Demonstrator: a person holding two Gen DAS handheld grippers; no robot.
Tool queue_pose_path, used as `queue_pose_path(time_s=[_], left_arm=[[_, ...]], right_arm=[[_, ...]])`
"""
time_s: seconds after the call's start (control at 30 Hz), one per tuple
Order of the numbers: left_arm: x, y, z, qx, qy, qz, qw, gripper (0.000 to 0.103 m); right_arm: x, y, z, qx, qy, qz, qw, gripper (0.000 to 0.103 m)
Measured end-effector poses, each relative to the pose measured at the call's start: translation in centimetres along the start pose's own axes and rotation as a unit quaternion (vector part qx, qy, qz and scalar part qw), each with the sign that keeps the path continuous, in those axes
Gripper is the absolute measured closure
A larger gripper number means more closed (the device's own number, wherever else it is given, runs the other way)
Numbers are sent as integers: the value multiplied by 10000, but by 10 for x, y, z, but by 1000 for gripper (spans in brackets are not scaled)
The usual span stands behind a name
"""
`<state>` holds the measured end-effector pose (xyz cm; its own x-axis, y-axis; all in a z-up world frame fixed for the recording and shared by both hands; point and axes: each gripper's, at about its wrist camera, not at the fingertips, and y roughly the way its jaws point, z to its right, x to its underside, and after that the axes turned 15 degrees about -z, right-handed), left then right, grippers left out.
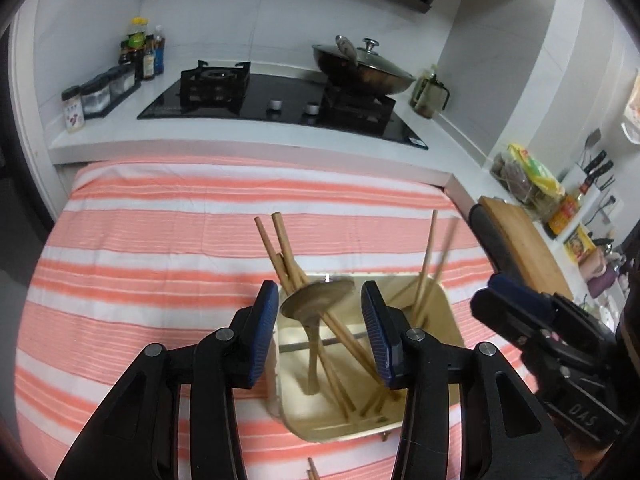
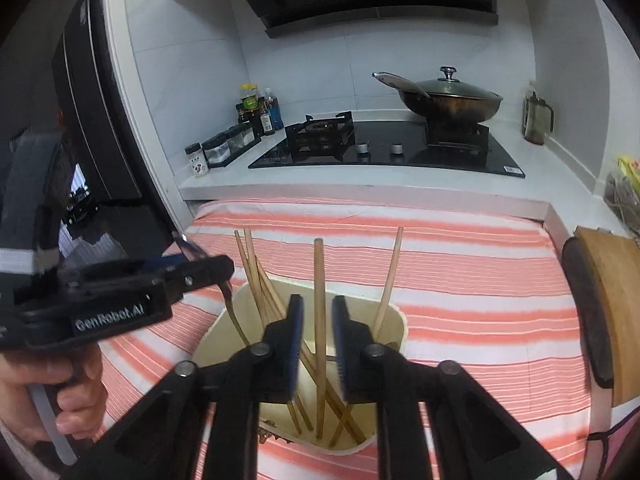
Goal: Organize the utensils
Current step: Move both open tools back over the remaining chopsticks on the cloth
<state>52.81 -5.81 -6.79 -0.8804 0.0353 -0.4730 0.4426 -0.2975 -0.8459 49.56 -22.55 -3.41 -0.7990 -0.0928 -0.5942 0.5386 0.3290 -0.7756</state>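
A cream utensil holder (image 1: 448, 312) (image 2: 398, 320) stands on the striped cloth with several wooden chopsticks (image 1: 286, 252) (image 2: 318, 280) leaning in it. A metal spoon (image 1: 320, 294) stands in it bowl up, right between the pads of my left gripper (image 1: 320, 332), whose jaws are wide apart and not touching it. My right gripper (image 2: 318, 344) hovers over the holder, its jaws slightly apart around one upright chopstick, not pressing it. The right gripper's body shows at the right in the left wrist view (image 1: 532, 320).
The pink-and-white striped cloth (image 1: 160, 240) (image 2: 480, 264) covers the worktop. A wooden cutting board (image 1: 524, 240) (image 2: 608, 304) lies at the right. Behind are a gas hob (image 1: 280, 100), a lidded wok (image 2: 452, 98), spice jars (image 1: 100, 92) and bottles. A loose chopstick (image 1: 312, 470) lies near the front edge.
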Motion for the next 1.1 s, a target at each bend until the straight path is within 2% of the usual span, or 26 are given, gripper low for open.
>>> queue_pose_path(time_s=[0.03, 0.07, 0.13, 0.23, 0.3, 0.43, 0.5, 0.57, 0.67, 0.77, 0.83, 0.93, 1.1], left_arm=[[5, -4, -1, 98, 20, -10, 9999, 46], [12, -10, -3, 147, 68, -16, 9999, 43], [32, -22, -4, 60, 305, -60, 9995, 31], [85, -34, -10, -40, 773, -220, 9968, 16], [133, -30, -19, -48, 996, -443, 9940, 14], [221, -11, -30, -458, 930, -843, 9910, 14], [251, -5, -29, -621, 796, -927, 9906, 14], [269, -3, -26, -652, 680, -888, 9916, 14], [280, -2, -23, -712, 533, -633, 9940, 14], [279, 4, -27, -1022, 370, -410, 9932, 14], [279, 10, -33, -1123, 230, -428, 9925, 14], [282, 16, -42, -958, 1, -524, 9940, 14], [288, 18, -41, -993, -52, -521, 9937, 14]], right_arm=[[5, -5, 0, 3, 90, 156, 9998, 55], [12, -12, 3, 8, 144, 263, 9995, 53], [32, -26, 8, -15, 121, 309, 9994, 53], [80, -40, 16, 202, -148, 98, 9996, 52], [130, -41, 19, 551, -305, -164, 9979, 45], [233, -28, 26, 1012, -261, -958, 9899, 45], [272, -28, 28, 1027, -59, -1183, 9876, 45], [295, -35, 31, 935, 268, -1184, 9882, 44], [307, -45, 28, 885, 522, -988, 9898, 45], [302, -43, 20, 865, 379, -904, 9914, 44], [300, -39, 11, 944, 221, -911, 9911, 44], [300, -33, 3, 1035, 162, -866, 9907, 44], [302, -32, 1, 1158, 183, -879, 9892, 44]])
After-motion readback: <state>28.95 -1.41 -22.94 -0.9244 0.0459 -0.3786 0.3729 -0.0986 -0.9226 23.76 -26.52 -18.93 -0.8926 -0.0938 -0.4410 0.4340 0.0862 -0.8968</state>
